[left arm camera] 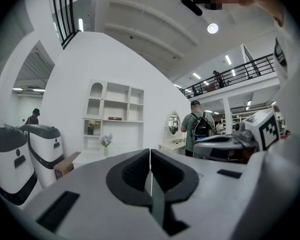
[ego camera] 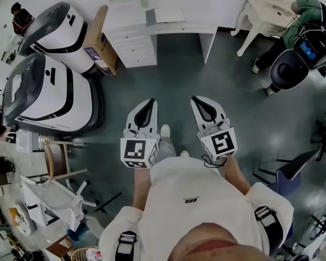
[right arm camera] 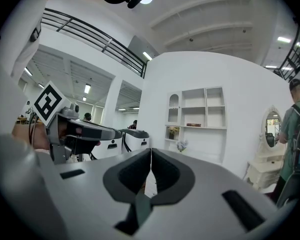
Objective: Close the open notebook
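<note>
We see both arms bent, with the hands held close in front of the chest. The two tongs lie side by side and point away from the body, over the grey floor point(ego camera: 233, 97). The left tongs point(ego camera: 150, 101) and right tongs point(ego camera: 196, 99) are near each other but apart, about level, each with its marker cube point(ego camera: 137, 152) nearest the body. A shoe point(ego camera: 165, 130) shows between them on the floor.

Left tongs point(left arm camera: 150, 152): the dark pads meet in a thin line, so they are together with nothing between them and touching nothing. Right tongs point(right arm camera: 150, 152): also pressed together, empty, in the air.

What we take for the notebook point(ego camera: 168, 15) is a flat pale thing on the white worktop point(ego camera: 182, 30) far ahead, well apart from both tongs. It is too small to tell if it lies open. A drawer unit point(ego camera: 133, 47) stands under the worktop's left part, with a cardboard box point(ego camera: 101, 43) just left of it. Two big white-and-black machines point(ego camera: 46, 94) stand at far left, with a wooden chair point(ego camera: 57, 159) nearer. A person in green point(ego camera: 307, 10) is at far right. The left gripper view shows a white shelf unit point(left arm camera: 112, 104) and a person with a backpack point(left arm camera: 197, 126).
</note>
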The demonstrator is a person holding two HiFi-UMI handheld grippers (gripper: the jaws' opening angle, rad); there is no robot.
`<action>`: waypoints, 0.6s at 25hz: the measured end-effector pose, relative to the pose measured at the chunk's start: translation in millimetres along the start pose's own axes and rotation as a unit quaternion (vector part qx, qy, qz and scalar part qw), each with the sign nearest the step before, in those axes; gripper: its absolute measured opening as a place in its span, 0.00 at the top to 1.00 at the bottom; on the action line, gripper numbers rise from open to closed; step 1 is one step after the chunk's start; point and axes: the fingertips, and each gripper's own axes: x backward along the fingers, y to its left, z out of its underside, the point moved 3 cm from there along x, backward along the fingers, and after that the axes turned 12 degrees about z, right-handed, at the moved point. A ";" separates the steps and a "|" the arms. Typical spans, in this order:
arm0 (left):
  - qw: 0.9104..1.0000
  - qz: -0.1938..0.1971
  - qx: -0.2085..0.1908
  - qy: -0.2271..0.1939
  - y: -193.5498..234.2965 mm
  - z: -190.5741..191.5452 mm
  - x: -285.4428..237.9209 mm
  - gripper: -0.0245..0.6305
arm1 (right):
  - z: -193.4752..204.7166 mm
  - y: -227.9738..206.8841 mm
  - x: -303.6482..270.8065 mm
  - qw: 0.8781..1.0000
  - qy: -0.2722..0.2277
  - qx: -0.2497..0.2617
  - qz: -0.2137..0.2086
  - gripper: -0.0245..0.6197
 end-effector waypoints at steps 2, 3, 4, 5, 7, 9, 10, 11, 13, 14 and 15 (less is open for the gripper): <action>1.000 0.004 0.001 0.003 15.5 0.6 -12.8 0.96 | 2.8 -4.4 -18.8 1.000 0.002 0.001 0.004 0.97; 1.000 0.006 0.002 0.004 23.7 0.5 -19.5 0.96 | 3.9 -6.6 -29.1 1.000 0.004 -0.002 0.007 0.97; 1.000 0.009 0.002 0.005 32.3 0.2 -26.2 0.96 | 5.0 -8.4 -39.6 1.000 0.007 -0.005 0.009 0.97; 1.000 0.011 0.003 0.006 41.3 -0.2 -32.8 0.96 | 6.5 -9.7 -50.1 1.000 0.010 -0.006 0.011 0.97; 1.000 0.016 0.003 0.009 60.4 -1.3 -45.2 0.96 | 9.8 -10.8 -71.2 1.000 0.020 -0.002 0.011 0.97; 1.000 0.020 0.004 0.011 79.5 -3.0 -57.2 0.96 | 10.6 -11.8 -91.8 1.000 0.027 0.004 0.011 0.97; 1.000 0.021 0.005 0.011 88.3 -4.3 -63.0 0.96 | 10.1 -12.6 -101.6 1.000 0.029 0.005 0.011 0.97; 1.000 0.023 0.005 0.011 96.7 -5.7 -68.6 0.96 | 9.3 -13.5 -111.2 0.999 0.030 0.005 0.013 0.97; 1.000 0.027 0.004 0.013 112.5 -8.2 -78.9 0.96 | 7.8 -15.3 -129.9 0.999 0.029 0.000 0.019 0.97; 0.999 0.029 0.004 0.013 120.2 -9.0 -83.7 0.96 | 7.1 -15.9 -139.1 0.999 0.030 0.000 0.021 0.97; 0.999 0.031 0.004 0.014 127.9 -9.6 -88.0 0.96 | 6.5 -16.0 -147.9 0.999 0.032 0.003 0.021 0.97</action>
